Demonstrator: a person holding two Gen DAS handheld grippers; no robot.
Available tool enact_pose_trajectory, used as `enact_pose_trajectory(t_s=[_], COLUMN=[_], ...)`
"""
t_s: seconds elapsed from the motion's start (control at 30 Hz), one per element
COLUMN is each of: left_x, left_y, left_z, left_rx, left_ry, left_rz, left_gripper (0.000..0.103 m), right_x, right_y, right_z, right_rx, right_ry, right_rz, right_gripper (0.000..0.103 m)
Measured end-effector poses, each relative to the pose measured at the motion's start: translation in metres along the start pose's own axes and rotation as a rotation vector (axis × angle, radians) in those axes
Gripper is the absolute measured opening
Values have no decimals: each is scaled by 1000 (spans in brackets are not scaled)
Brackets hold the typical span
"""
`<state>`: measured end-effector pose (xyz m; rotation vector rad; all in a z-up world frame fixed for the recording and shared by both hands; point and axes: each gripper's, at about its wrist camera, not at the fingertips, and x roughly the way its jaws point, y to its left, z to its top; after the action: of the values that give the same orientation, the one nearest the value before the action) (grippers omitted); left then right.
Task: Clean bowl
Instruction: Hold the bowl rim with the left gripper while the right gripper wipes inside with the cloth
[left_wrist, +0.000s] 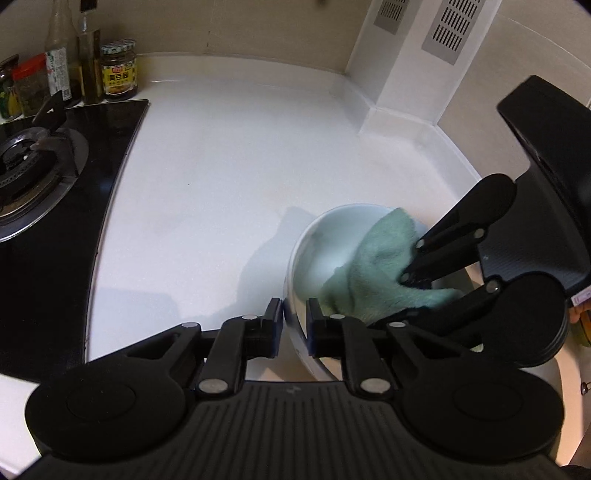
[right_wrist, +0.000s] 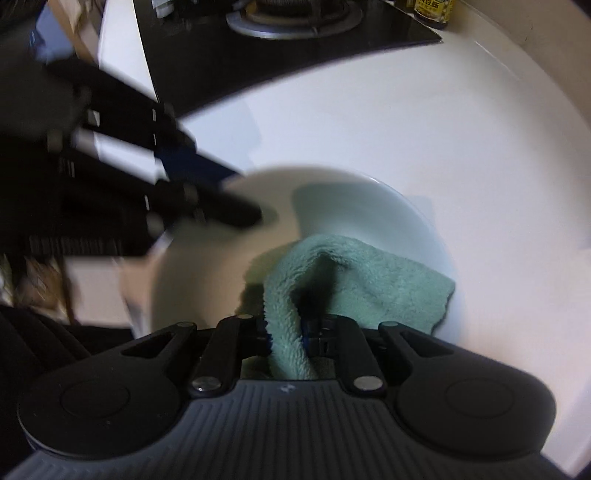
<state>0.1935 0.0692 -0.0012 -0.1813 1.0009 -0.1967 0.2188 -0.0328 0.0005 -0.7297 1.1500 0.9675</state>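
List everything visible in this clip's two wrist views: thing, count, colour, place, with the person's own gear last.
bowl: one, white, on the counter, tilted, rim between the left fingers
cloth: one, pale green, inside the bowl, pinched by the right fingers
counter: one, white, under everything
gas hob: one, black glass with a metal burner, left of the bowl in the left wrist view
bottles and jars: about five, mixed, behind the hob by the wall
vent grilles: two, grey, on the white corner column
left gripper: one, black, shut on the bowl rim
right gripper: one, black, shut on the cloth
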Motion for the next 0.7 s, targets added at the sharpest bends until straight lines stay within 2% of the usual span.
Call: enact_pose_trajectory(t_s=[0.07, 0.1, 0.2, 0.23, 0.27, 0.37, 0.43, 0.53, 0.6, 0.67, 0.7], left_x=[2, 4, 6, 7, 8, 9, 11, 13, 13, 14, 14], left_y=[-5, -6, -8, -8, -8, -7, -7, -7, -9, -10, -11], left_z=[3, 4, 7, 8, 8, 11, 13, 14, 13, 12, 12], left_rx=[30, 44, 45, 50, 55, 52, 51, 56, 67, 77, 78], left_ry=[4, 3, 9, 11, 12, 23, 30, 37, 37, 33, 33], left_rz=[23, 35, 52, 58, 61, 58, 54, 54, 59, 66, 70], left_gripper=[9, 8, 7, 6, 6, 5, 5, 5, 5, 5, 5], right_x=[1, 2, 3, 3, 4, -1, -6, -10, -9, -8, -8], right_y=[-7, -9, -11, -11, -9, 3, 4, -5, -15, -16, -13], right_z=[-1, -1, -3, -5, -8, -15, -20, -21, -20, -18, -18], right_rx=[22, 41, 88, 100, 98, 6, -43, -47, -10, 15, 16], right_ry=[-20, -50, -136, -154, -157, -68, -7, 24, 11, -42, -68], right_rz=[-51, -47, 0, 54, 125, 178, 148, 54, -1, -6, 18], right_gripper=[8, 8, 9, 9, 9, 9, 9, 8, 8, 9, 9])
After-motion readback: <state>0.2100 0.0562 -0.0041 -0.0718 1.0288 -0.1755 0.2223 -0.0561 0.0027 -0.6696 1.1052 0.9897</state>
